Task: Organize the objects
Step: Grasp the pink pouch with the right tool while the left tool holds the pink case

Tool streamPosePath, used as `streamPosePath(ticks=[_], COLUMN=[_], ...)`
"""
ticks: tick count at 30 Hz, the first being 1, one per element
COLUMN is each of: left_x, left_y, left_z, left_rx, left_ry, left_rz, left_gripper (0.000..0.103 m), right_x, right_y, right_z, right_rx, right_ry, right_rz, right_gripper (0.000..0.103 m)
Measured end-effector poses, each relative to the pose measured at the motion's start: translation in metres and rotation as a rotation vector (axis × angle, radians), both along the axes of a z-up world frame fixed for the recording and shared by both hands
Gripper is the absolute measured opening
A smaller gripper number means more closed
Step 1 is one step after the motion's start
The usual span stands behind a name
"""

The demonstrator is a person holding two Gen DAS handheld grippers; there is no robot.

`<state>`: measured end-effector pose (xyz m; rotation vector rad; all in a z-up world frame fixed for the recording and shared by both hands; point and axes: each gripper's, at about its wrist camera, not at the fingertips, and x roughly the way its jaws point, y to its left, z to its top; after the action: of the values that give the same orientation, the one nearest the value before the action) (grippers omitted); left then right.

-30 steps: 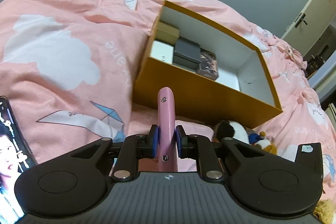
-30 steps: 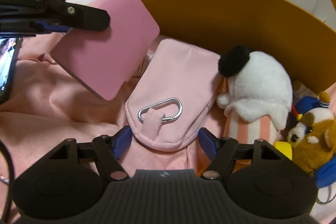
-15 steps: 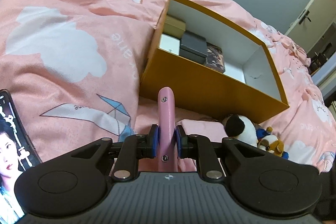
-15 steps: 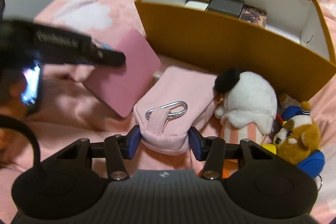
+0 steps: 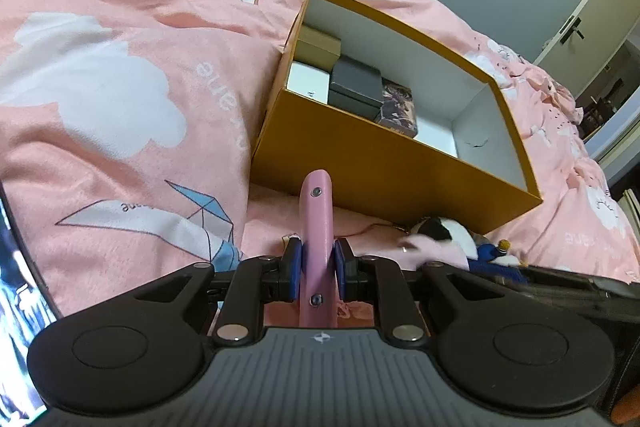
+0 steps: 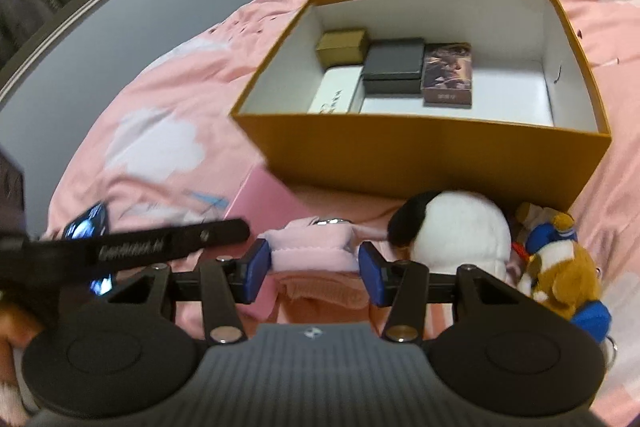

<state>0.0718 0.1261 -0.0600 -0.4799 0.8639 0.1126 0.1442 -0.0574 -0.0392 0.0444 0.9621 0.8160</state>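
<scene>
Right gripper (image 6: 314, 265) has just closed its blue pads on the soft pink fabric pouch (image 6: 310, 247), lifted off the bedding. Left gripper (image 5: 316, 269) is clamped on a flat pink case (image 5: 317, 227). Open orange cardboard box (image 6: 420, 151) sits just beyond.

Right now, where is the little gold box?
In the right wrist view the little gold box sits inside the big orange box, in its far left corner, beside the black box and behind the white box.

phone (image 5: 16, 327) cut off, screen perhaps blurred
</scene>
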Motion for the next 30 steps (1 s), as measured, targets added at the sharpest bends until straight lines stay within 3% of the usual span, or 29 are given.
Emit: streamPosePath(ticks=[10,17,24,30], left_x=[0.013,0.021,0.023,0.022], left_y=[-0.005,-0.011,-0.010,-0.008], left_z=[-0.006,-0.007,-0.009,-0.010], left_rx=[0.024,0.052,0.057,0.053], left_ry=[0.009,0.012,0.022,0.030], left_rz=[0.004,0.011,0.014,0.021], left_gripper=[0.019,0.019,0.019,0.019], right_x=[0.012,0.001,-0.003,0.003], right_y=[0.012,-0.003,-0.007,0.009], right_z=[-0.001,0.005,-0.011,-0.028], right_rx=[0.034,-0.022,-0.100,-0.128], right_ry=[-0.117,-0.222,-0.220,-0.283], right_rz=[-0.017,0.005,0.096,0.183], right_gripper=[0.058,0.066,0.063,0.063])
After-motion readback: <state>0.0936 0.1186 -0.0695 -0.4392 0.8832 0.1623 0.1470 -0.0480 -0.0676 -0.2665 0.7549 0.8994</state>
